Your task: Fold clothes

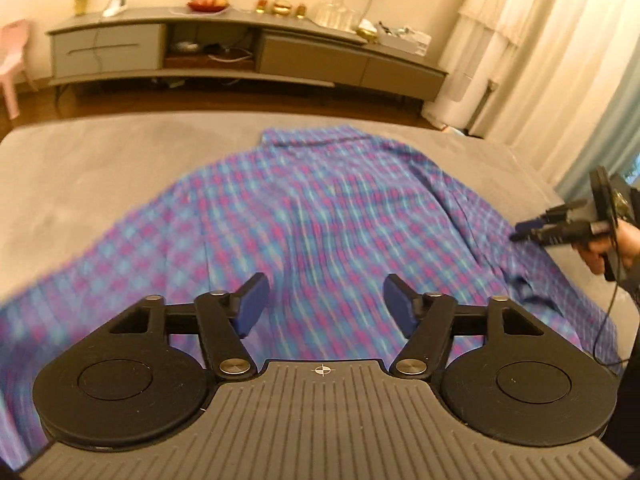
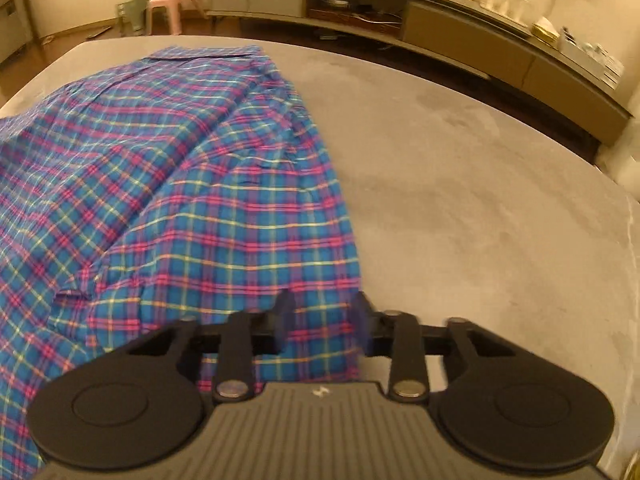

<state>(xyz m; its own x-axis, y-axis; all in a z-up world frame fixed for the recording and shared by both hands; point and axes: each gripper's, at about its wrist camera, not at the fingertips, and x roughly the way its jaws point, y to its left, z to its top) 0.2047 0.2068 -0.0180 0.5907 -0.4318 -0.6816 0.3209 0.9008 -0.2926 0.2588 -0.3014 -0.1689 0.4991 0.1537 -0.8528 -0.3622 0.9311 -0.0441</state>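
A plaid shirt [image 1: 320, 216] is spread on a grey bed [image 1: 100, 168], collar end toward the far edge and hem toward the person, so its long axis runs away from both hands. The left gripper [image 1: 324, 304] is held above the lower middle of the shirt, fingers wide apart with nothing between them. The right gripper [image 2: 322, 320] is held over the shirt's right edge; its fingers stand partly apart, and no cloth is seen clamped. The right side panel, seemingly already laid inward, lies just ahead and left of that gripper. Its crisp fold line is shown only in the right wrist view. The right gripper's position beside the shirt, and the hand [image 1: 612, 244] carrying it, appear only in the left wrist view.
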